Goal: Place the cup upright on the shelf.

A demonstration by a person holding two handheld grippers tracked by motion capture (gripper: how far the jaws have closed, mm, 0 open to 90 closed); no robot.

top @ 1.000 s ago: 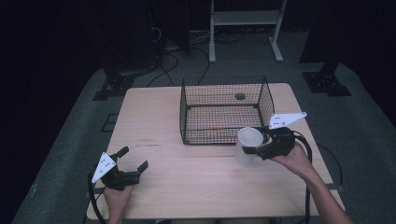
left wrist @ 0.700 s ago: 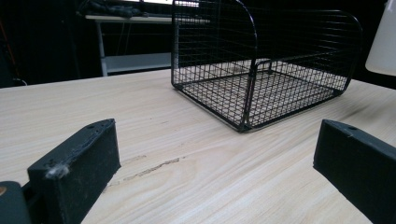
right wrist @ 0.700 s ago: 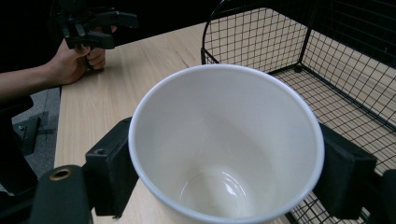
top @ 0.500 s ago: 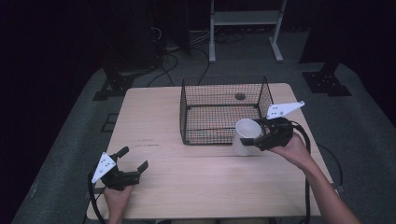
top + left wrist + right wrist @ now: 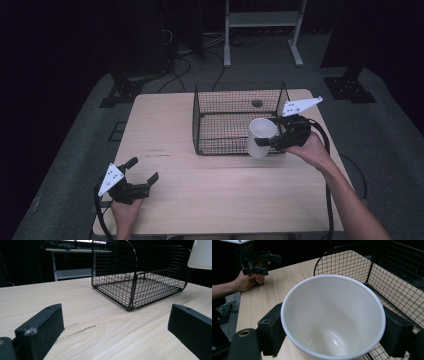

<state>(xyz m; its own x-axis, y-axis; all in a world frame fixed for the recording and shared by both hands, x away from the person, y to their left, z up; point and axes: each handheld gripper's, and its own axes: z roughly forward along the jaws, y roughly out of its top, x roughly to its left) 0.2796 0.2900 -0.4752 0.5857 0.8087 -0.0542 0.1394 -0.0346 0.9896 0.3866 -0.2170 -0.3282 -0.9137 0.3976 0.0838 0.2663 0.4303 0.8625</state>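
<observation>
A white paper cup (image 5: 260,131) hangs tilted above the table, just in front of the right front corner of the black wire basket (image 5: 196,120). My right gripper (image 5: 267,141) is shut on the cup. In the right gripper view the cup (image 5: 332,322) opens toward the camera and is empty, with a black jaw on each side of it. My left gripper (image 5: 145,169) rests low at the table's front left, open, nothing between its jaws. The left gripper view shows the basket (image 5: 140,277) ahead and the cup (image 5: 201,255) at the top right.
The basket holds nothing I can make out. Light wooden table (image 5: 220,185) has bare room between the two grippers. The left hand and its gripper (image 5: 262,261) show far off in the right gripper view. A white stand (image 5: 260,20) is behind the table.
My right gripper has carried the cup up and a little left, closer to the basket's front right corner. The left gripper has stayed still.
</observation>
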